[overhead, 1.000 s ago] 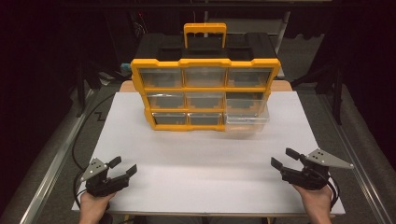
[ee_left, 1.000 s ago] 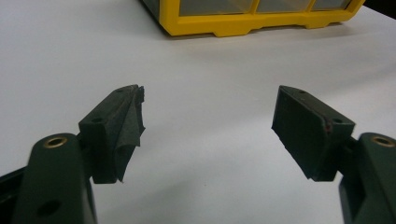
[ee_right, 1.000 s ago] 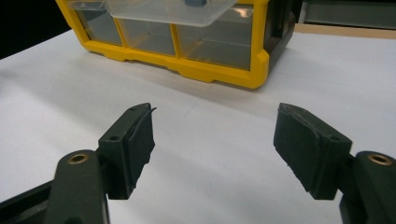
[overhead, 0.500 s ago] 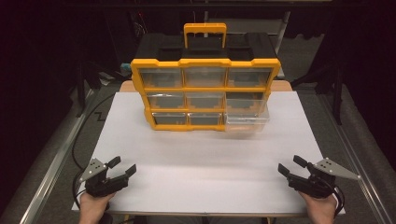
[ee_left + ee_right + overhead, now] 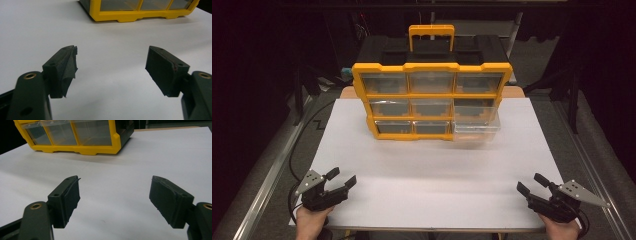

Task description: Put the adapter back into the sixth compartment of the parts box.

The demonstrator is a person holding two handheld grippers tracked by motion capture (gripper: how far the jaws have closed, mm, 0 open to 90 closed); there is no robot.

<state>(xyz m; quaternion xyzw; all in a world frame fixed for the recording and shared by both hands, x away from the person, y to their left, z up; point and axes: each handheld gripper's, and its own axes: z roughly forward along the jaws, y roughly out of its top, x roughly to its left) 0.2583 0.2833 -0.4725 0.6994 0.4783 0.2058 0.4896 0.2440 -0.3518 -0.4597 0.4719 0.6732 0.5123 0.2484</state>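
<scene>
Organizer (image 5: pixel 432 100): yellow-framed drawer cabinet standing upright at the far middle of your white table (image 5: pixel 432 165), its yellow handle (image 5: pixel 431 36) raised on top.
Drawers: 3 rows of clear fronts face you; the bottom right drawer (image 5: pixel 476 131) is pulled out toward you, past the frame.
Left gripper (image 5: pixel 339 181): you hold it at the near left corner, jaws spread wide with nothing between them, low over the table; its own view shows bare white surface between the 2 pads (image 5: pixel 67 70).
Right gripper (image 5: pixel 531 184): you hold it at the near right corner, jaws likewise spread and empty, pointing toward the organizer.
Spacing: both grippers sit well apart from the organizer, bare table between.
</scene>
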